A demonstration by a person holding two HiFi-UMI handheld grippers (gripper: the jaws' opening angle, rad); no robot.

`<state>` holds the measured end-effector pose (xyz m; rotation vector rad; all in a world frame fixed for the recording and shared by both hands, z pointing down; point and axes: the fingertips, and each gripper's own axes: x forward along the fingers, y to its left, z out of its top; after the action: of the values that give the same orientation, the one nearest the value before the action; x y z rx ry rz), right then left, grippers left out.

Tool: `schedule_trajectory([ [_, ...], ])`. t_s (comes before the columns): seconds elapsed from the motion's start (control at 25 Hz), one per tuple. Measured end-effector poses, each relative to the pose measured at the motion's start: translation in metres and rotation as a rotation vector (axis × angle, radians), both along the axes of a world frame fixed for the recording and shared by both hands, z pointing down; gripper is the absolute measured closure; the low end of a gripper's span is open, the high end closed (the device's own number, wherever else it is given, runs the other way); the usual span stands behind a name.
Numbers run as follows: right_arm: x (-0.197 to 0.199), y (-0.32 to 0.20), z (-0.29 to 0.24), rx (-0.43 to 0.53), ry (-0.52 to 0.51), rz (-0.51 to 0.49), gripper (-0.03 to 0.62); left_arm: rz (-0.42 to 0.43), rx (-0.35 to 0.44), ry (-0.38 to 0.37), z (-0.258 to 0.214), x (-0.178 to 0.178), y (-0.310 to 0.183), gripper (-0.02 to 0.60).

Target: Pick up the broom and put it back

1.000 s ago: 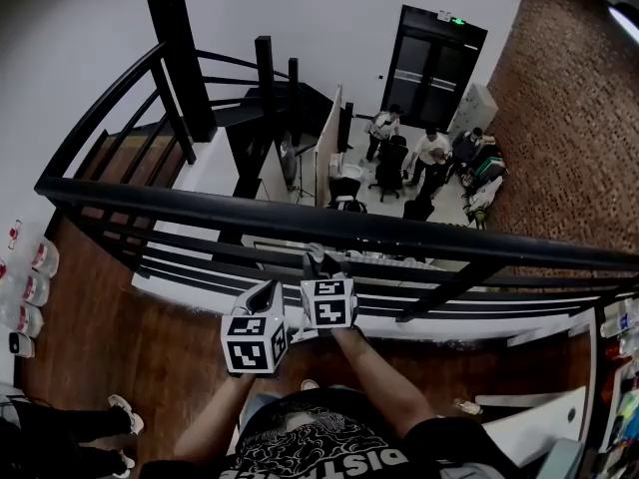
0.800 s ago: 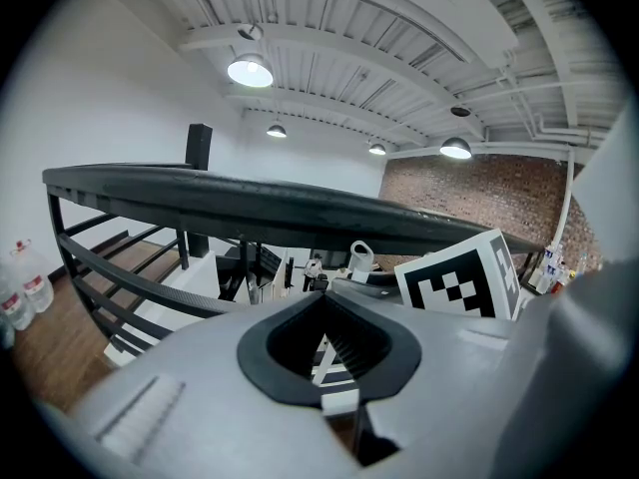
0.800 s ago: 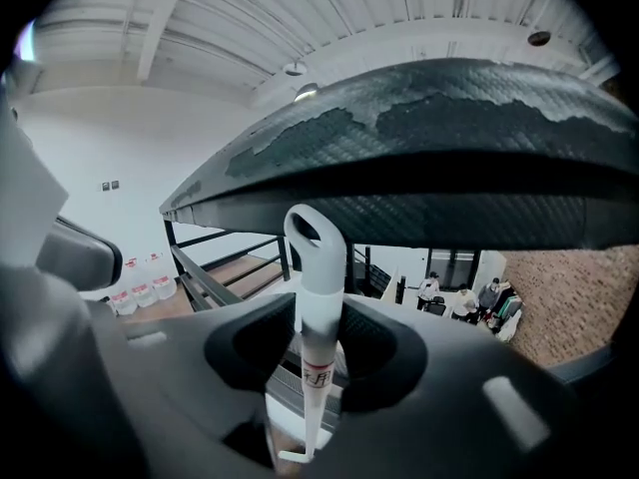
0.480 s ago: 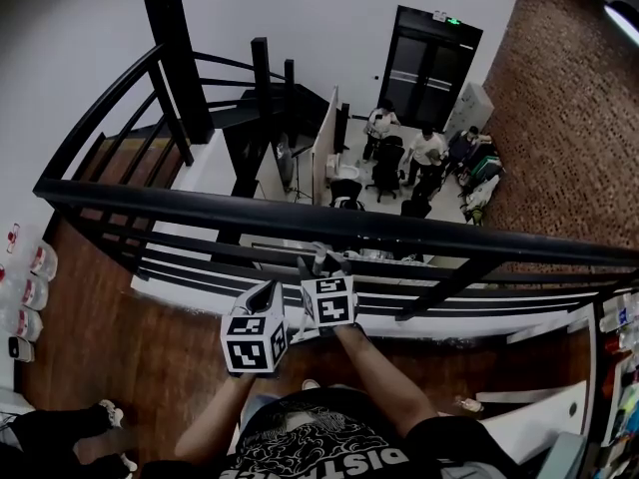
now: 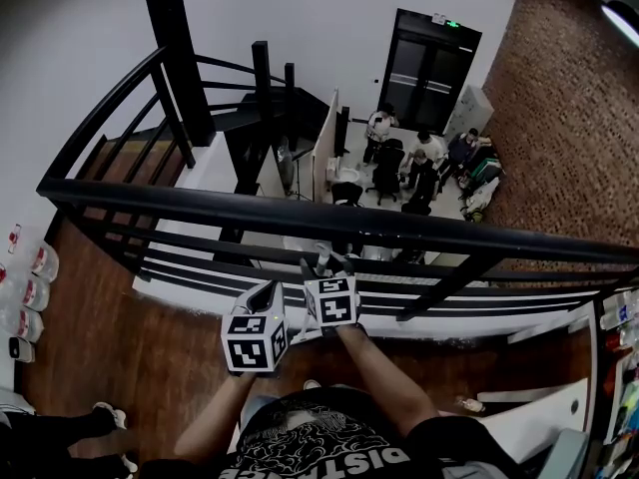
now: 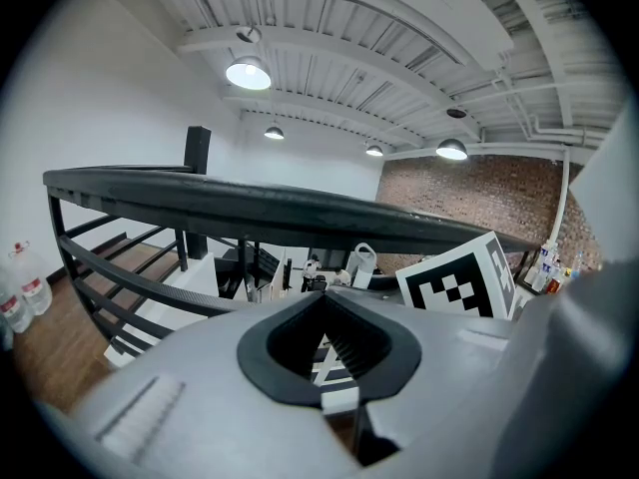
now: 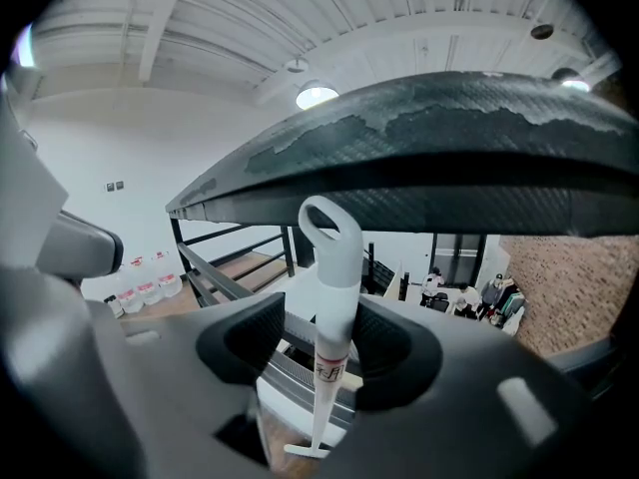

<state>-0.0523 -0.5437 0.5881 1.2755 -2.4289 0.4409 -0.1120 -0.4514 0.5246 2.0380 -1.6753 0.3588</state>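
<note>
Right gripper view gives me the key shot: the broom handle (image 7: 334, 297), white with a loop at its top, stands upright between the jaws of my right gripper (image 7: 327, 319). Those jaws have just been opening. I see a clear gap on the nine o'clock side of the handle. On the three o'clock side it sits just beside the pad, and I cannot tell whether they touch. So there is no clamp here: the jaws stand apart around the handle. The loop reaches up just beneath the black top rail (image 7: 449, 158) at twelve o'clock.

Over in the head view, my left gripper (image 5: 270, 289) hangs near the right one, at about its eight o'clock. Its own view shows its jaws together with nothing between them.

Where does that leave the job? I judge the pick-up and the carry done, and the broom set at its place by the top rail, with the letting-go in hand. What is left is to get the jaws clear of the handle and draw back toward six o'clock without nudging it. I cannot tell whether the broom stands by itself or leans on something, because its lower end is too small to read.
</note>
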Motion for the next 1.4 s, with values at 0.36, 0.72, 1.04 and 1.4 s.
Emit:
schedule_trajectory([
  [0.36, -0.005, -0.004, 0.008, -0.009, 0.017, -0.044, 0.358, -0.012, -0.001, 0.000, -0.001, -0.001, 0.003, 0.577],
  [0.72, -0.006, -0.004, 0.017, -0.015, 0.037, -0.069, 0.321, -0.026, -0.010, 0.001, 0.002, 0.000, 0.004, 0.577],
  [1.04, 0.002, 0.005, 0.016, -0.020, 0.031, -0.056, 0.321, -0.034, -0.014, 0.004, 0.003, 0.002, 0.008, 0.577],
  [1.4, 0.017, 0.044, -0.010, 0.024, 0.006, 0.011, 0.321, 0.012, -0.004, 0.005, -0.002, 0.010, 0.037, 0.577],
])
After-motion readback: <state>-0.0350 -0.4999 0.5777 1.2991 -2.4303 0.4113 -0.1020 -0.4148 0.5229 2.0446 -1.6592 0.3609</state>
